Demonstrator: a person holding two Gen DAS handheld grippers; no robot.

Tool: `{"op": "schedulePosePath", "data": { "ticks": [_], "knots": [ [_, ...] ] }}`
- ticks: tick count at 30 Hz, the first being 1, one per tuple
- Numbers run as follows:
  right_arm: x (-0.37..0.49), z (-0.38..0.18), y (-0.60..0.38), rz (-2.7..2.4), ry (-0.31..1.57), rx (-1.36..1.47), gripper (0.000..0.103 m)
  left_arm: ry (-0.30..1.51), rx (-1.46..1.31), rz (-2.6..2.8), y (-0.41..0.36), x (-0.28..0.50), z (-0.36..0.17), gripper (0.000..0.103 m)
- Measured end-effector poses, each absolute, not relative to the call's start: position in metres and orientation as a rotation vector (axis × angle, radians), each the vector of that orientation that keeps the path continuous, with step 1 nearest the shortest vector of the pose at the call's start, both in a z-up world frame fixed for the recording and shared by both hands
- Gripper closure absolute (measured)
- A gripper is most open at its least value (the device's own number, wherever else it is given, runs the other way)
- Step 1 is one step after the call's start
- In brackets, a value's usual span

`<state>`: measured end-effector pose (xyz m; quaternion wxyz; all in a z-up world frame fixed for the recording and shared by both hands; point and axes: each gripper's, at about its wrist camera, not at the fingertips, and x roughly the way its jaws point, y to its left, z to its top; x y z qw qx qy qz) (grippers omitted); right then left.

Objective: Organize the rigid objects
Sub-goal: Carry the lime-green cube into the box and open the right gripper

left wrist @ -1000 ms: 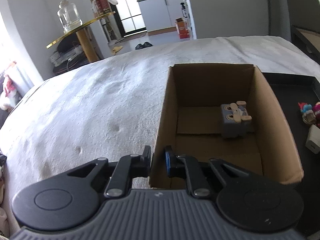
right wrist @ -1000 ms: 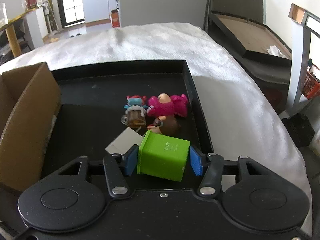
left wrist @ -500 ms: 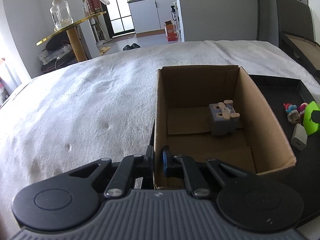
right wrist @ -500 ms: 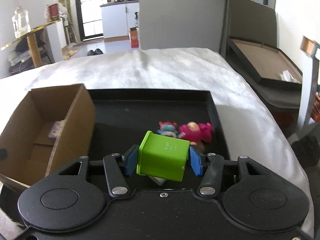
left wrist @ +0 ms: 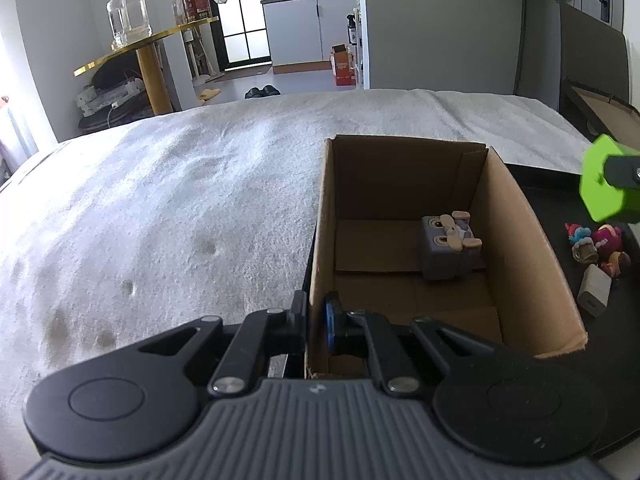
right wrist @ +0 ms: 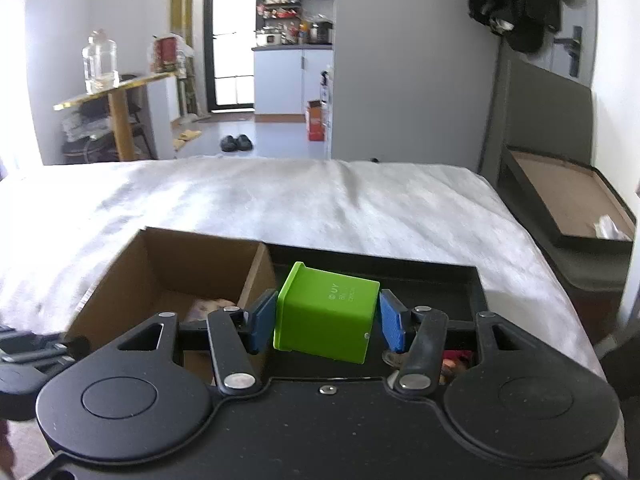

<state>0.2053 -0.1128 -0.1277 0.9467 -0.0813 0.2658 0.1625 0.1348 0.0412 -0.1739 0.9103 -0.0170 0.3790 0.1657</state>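
The green cube (right wrist: 327, 317) is clamped between the blue pads (right wrist: 264, 321) of the right gripper (right wrist: 326, 322), tilted, with pale lettering on its upper face; it hangs in the air above the black tray (right wrist: 440, 276), just right of the cardboard box (right wrist: 160, 264); in the left wrist view the same green cube (left wrist: 600, 188) shows at the far right edge, raised above the tray. The left gripper (left wrist: 316, 322) is nearly closed, pinching the near left wall of the cardboard box (left wrist: 516, 240), one finger outside and the blue pad inside. Inside the box, by its right wall, sits a grey block figure (left wrist: 446, 250) with beige ears; on the tray to the right lie a white charger (left wrist: 595, 290) and small colourful figurines (left wrist: 596, 242), close together. Box and tray rest on a white blanket (left wrist: 180, 220); beyond stands a gold side table (left wrist: 148, 46) bearing a glass jar (left wrist: 128, 14).
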Motion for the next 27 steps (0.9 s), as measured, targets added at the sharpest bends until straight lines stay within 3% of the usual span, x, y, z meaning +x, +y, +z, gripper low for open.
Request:
{"op": "schedulePosePath", "data": {
  "ticks": [12,24,27],
  "knots": [
    [0.190,-0.119,-0.068,0.491,0.480,-0.196,0.050,0.766,-0.061,0.313,0.047,0.132,-0.175,0.095],
    [0.186,-0.130,-0.026,0.642,0.547,-0.265,0.050,0.766,-0.089,0.303,0.054,0.133,-0.176,0.095],
    [0.186,-0.130,-0.024,0.638,0.543,-0.280,0.043,0.770,-0.087,0.301,0.054,0.134,-0.176,0.095]
  ]
}}
